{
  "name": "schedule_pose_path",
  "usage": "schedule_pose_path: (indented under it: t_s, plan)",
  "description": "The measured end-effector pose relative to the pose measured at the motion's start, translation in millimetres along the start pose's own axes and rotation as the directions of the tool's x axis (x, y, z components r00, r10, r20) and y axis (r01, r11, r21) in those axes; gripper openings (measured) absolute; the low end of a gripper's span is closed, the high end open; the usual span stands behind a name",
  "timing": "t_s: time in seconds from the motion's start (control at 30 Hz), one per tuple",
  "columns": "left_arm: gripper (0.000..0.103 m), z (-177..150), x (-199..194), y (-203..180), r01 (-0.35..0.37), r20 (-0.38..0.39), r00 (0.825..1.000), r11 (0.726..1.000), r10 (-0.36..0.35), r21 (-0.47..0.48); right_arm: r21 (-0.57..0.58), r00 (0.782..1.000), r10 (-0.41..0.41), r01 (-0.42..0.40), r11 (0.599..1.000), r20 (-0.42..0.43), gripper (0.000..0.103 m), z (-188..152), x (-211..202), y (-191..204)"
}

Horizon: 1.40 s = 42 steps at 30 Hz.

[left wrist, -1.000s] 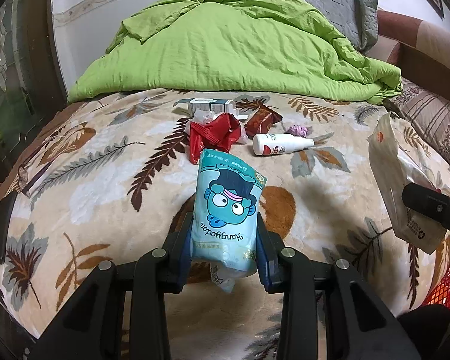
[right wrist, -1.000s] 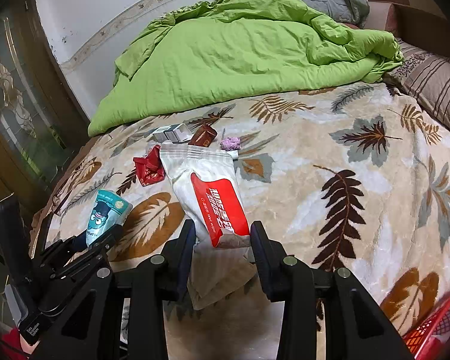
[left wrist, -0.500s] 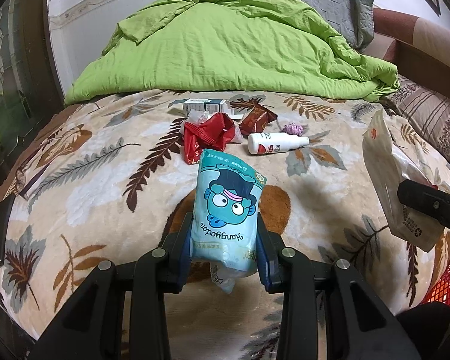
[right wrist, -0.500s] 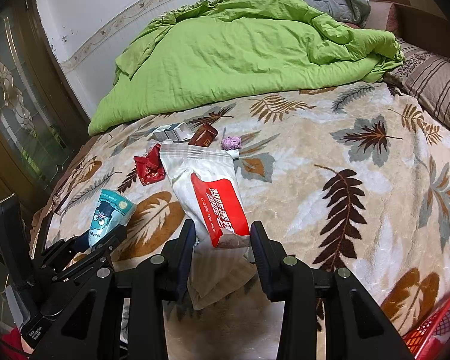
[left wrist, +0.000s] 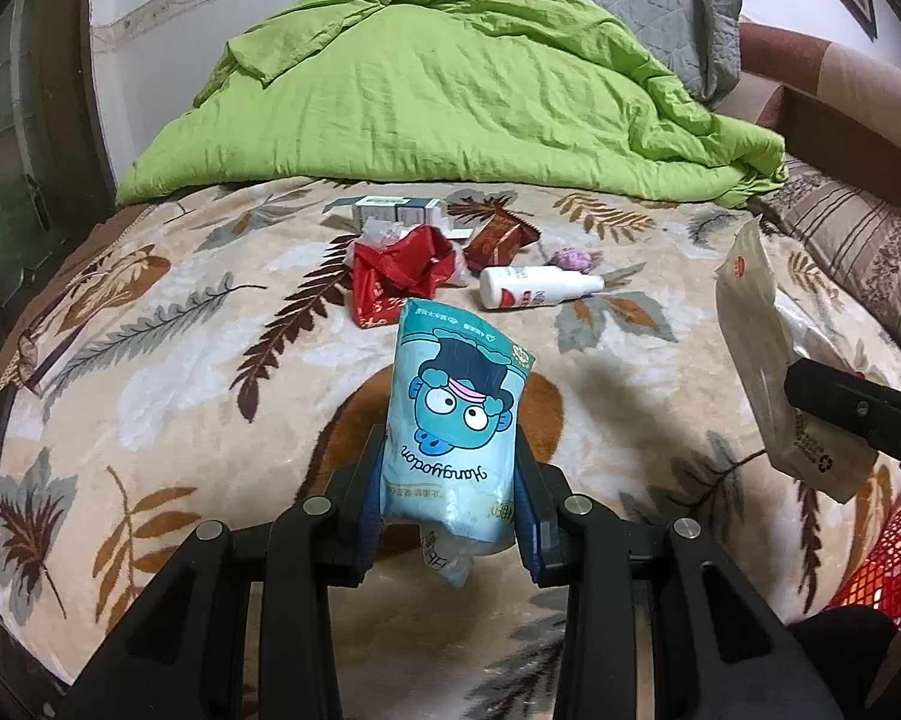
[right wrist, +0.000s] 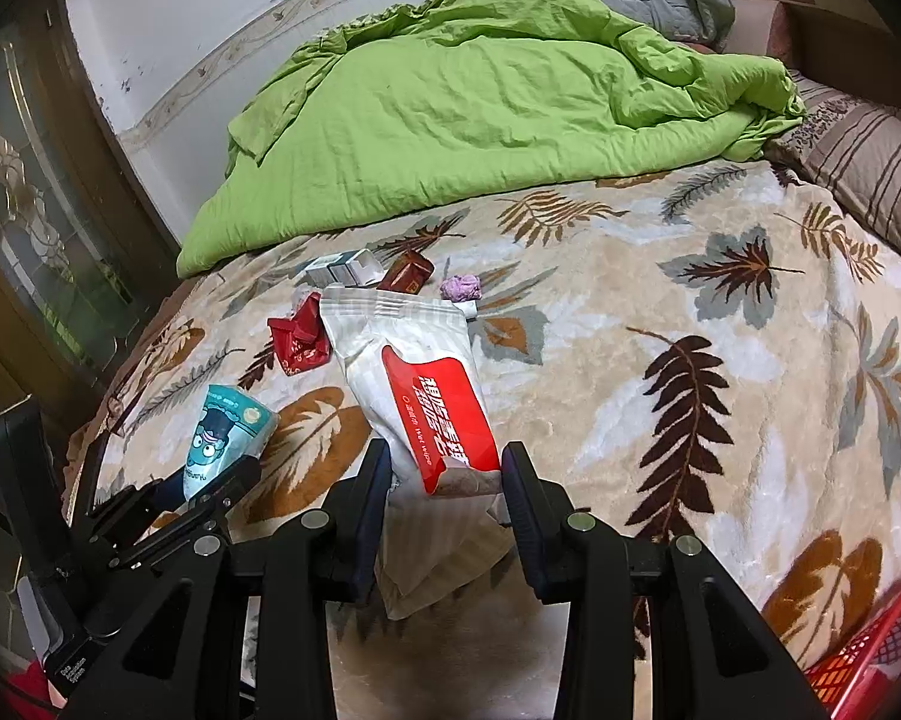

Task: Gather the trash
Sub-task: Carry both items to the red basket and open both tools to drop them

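While both grippers are held above the leaf-print blanket, a blue cartoon pouch is clamped in the left gripper and a red-and-white wet-wipe pack in the right gripper. Beyond the pouch, a crumpled red wrapper and white bottle are seen lying on the blanket.

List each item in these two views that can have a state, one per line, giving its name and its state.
left gripper: shut on blue cartoon packet
blue cartoon packet: held off the bed
right gripper: shut on white and red packet
white and red packet: held up
white bottle: lying on its side
red wrapper: crumpled
green quilt: bunched up
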<state>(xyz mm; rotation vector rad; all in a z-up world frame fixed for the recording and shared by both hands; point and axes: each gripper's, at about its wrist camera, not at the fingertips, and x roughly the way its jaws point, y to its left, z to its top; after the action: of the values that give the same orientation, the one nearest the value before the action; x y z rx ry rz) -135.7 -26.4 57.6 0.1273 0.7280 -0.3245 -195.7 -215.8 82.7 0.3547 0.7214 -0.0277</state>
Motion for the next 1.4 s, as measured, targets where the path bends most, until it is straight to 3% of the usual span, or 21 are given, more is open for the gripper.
schedule_pose_path:
  t_s: [0.37,0.6,0.73,0.93,1.03,1.13,1.3,1.4]
  plan:
    - [0.035,1.1,-20.9,-40.5,0.180,-0.017,0.984,0.981,-0.179,0.080,0.138,1.000,0.023,-0.022,0.990,-0.007,0.041,-17.2,-41.5,-44.2]
    - [0.035,7.2,-40.1,-87.9,0.309,-0.047,0.951,0.937,-0.305,0.162,0.202,0.999,-0.049,0.048,0.978,0.003,0.041,-36.4,-96.9,-87.7]
    - [0.035,8.2,-55.5,-129.9,0.412,-0.088,0.911,0.885,-0.402,0.219,0.282,0.992,-0.124,0.117,0.952,0.007,0.041,-54.1,-137.5,-127.0]
    - [0.035,-0.1,-79.7,-207.6,0.575,-0.199,0.818,0.764,-0.539,0.294,0.427,0.972,-0.233,0.217,0.878,-0.013,0.041,-93.6,-194.9,-186.0]
    - [0.035,-7.6,-85.9,-240.0,0.640,-0.264,0.768,0.707,-0.583,0.301,0.485,0.962,-0.271,0.248,0.839,-0.023,0.042,-112.0,-216.9,-207.4]
    - [0.035,-17.2,-91.1,-271.0,0.684,-0.323,0.729,0.661,-0.604,0.307,0.523,0.957,-0.290,0.256,0.813,-0.018,0.042,-121.6,-231.0,-221.3]
    - [0.035,-30.1,-94.2,-302.1,0.716,-0.378,0.697,0.622,-0.609,0.317,0.553,0.952,-0.306,0.256,0.793,-0.002,0.042,-128.4,-242.3,-234.6]
    - [0.035,-36.6,-95.0,-315.3,0.716,-0.391,0.697,0.611,-0.601,0.338,0.560,0.953,-0.302,0.250,0.790,0.001,0.042,-130.5,-242.2,-237.5]
